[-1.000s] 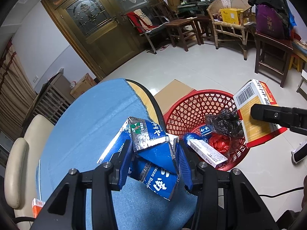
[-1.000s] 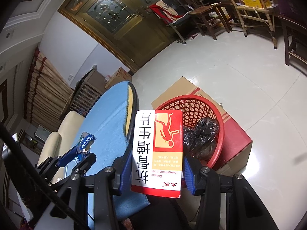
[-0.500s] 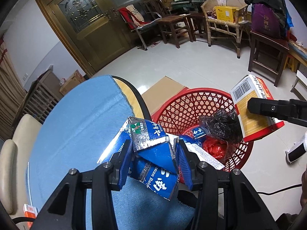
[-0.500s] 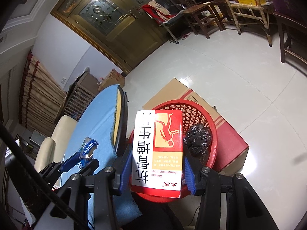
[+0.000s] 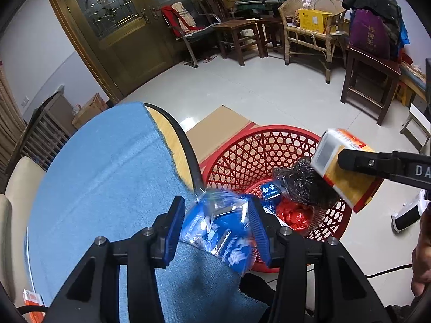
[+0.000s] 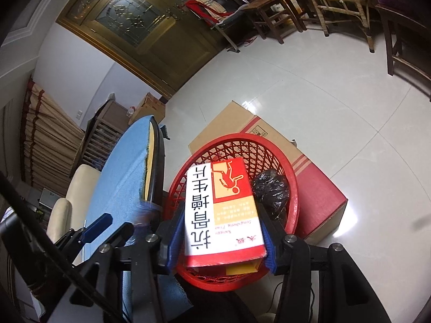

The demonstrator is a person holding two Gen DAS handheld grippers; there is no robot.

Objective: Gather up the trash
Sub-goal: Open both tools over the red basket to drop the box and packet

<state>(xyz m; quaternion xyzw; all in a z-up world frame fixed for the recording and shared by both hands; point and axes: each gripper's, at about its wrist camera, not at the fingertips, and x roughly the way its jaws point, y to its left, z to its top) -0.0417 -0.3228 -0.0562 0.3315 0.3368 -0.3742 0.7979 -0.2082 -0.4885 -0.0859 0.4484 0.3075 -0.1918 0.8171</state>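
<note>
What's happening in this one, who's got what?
A person is binning trash with two handheld grippers. The left gripper has a crumpled blue wrapper between its fingers at the table's edge. The right gripper, jaws opening, has a red and white medicine box between them, over the red basket, which already holds a black bag.

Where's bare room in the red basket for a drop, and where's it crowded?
Free: far mesh side of the red basket, toward the cardboard box. Crowded: near floor, with black bag, red wrapper and blue toothpaste box. Blue cloth on the table is bare.
</note>
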